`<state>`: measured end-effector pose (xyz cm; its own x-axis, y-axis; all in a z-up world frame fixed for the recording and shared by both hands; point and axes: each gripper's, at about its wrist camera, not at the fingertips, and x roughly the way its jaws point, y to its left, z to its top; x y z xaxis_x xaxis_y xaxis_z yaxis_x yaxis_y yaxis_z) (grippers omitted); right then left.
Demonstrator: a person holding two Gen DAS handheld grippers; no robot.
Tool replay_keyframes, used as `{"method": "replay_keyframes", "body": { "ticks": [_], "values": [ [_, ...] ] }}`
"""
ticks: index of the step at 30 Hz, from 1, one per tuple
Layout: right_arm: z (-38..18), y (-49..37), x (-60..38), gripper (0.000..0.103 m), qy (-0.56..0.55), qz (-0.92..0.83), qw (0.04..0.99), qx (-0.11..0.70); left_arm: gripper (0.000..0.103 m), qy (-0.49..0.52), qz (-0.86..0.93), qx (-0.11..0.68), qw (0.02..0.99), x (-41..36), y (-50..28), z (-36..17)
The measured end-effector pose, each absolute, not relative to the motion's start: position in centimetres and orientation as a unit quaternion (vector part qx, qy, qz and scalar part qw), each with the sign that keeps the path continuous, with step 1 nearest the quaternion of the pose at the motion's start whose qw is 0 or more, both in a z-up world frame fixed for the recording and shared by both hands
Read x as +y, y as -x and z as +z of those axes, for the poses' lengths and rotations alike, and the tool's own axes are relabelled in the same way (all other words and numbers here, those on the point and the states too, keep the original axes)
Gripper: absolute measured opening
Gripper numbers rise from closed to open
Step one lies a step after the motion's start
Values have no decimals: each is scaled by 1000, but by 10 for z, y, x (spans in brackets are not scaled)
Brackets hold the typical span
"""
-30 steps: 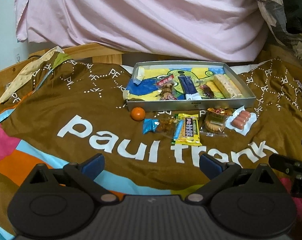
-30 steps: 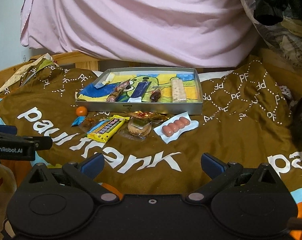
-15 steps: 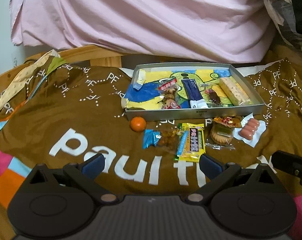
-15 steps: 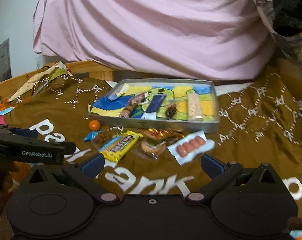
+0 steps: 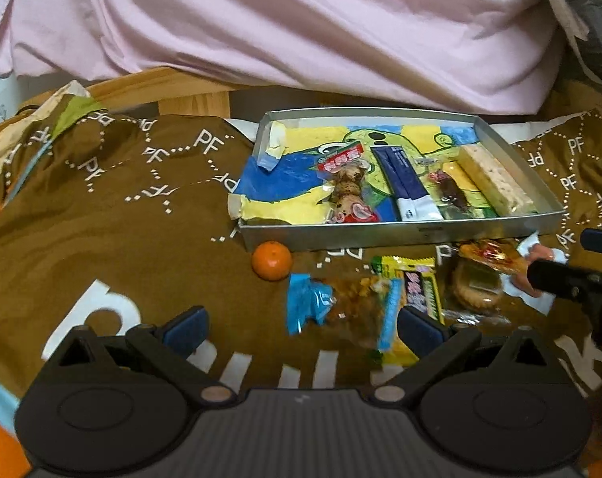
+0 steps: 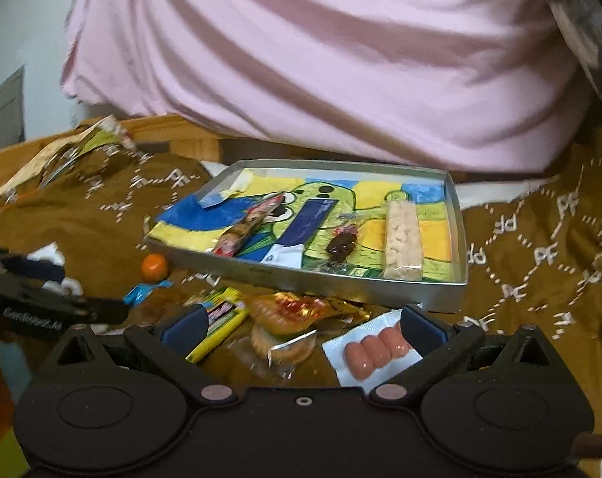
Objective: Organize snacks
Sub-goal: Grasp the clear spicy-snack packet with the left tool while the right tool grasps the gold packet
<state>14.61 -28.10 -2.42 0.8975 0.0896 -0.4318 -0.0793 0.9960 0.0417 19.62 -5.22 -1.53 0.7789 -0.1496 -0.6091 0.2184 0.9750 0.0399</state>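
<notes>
Left gripper (image 5: 301,324): matte black body, two round disc housings, ribbed grey centre panel, silver rivets at the linkage pivots, triangular cut-outs in the outer arms, blue pads on the fingers (image 5: 183,328). Right gripper (image 6: 301,324): same black build, smooth centre panel with one small screw, silver rivets, blue finger pads. In the right wrist view the left gripper's side at far left carries white lettering, blurred, partly legible.

right gripper (image 6: 301,328) agape | over sausage pack (image 6: 374,352) — cookie (image 6: 283,344) | tray (image 6: 313,275) beyond
</notes>
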Motion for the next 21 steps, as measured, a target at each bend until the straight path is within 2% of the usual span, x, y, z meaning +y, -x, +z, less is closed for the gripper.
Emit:
{"method": "replay_keyframes", "body": {
  "ticks": [11,14,16,21],
  "values": [
    [-38,-194,-292,101,-94,70,962,247,103,-70,-133,353,924,-59,-240,-33],
    [-44,-201,-292,96,-108,74,956,264,102,-73,-145,361,918,-62,-244,-37],
    [-48,-204,-292,90,-117,80,952,272,98,-68,-163,357,917,-63,-244,-38],
    [-50,-204,-296,85,-144,90,945,279,85,-52,-185,367,910,-61,-249,-38]
  ]
}}
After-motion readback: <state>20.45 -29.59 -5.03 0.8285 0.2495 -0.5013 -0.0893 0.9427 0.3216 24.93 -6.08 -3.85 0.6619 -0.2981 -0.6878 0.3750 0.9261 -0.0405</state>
